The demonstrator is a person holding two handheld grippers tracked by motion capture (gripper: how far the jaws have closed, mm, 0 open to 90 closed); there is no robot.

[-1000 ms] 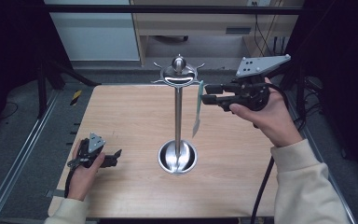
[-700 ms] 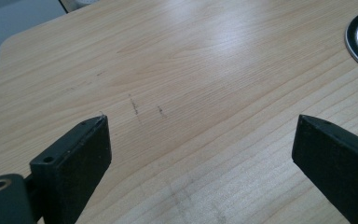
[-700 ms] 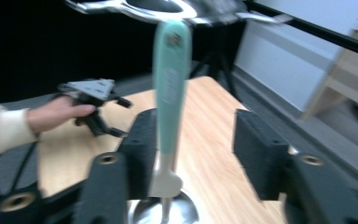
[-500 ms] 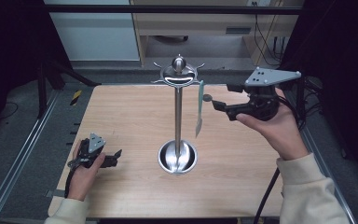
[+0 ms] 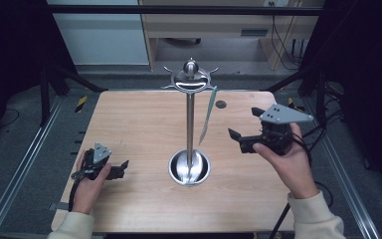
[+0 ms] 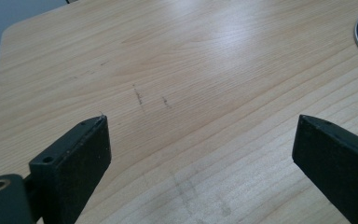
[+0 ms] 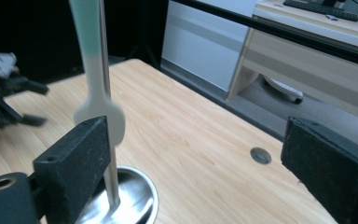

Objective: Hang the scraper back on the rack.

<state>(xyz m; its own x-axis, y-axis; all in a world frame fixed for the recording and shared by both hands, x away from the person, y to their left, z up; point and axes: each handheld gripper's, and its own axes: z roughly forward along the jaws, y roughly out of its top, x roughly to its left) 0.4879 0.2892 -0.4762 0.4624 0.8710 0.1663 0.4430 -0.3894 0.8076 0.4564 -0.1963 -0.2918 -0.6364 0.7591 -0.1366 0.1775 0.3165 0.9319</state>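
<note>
Seemingly light and stiff, the pale spoon (image 5: pixel 207 115) hangs by its handle end from a hook on the metal stand (image 5: pixel 190 129), bowl downward, ahead of the right gripper (image 5: pixel 236 138) and apart from it. It would likely swing if nudged; the flat handle looks the safest place to pinch. That gripper's jaws have just been opening and stand wide with nothing between them. Well away across the table (image 5: pixel 139 114), the left gripper (image 5: pixel 122 167) rests low, jaws apart and empty.
</note>
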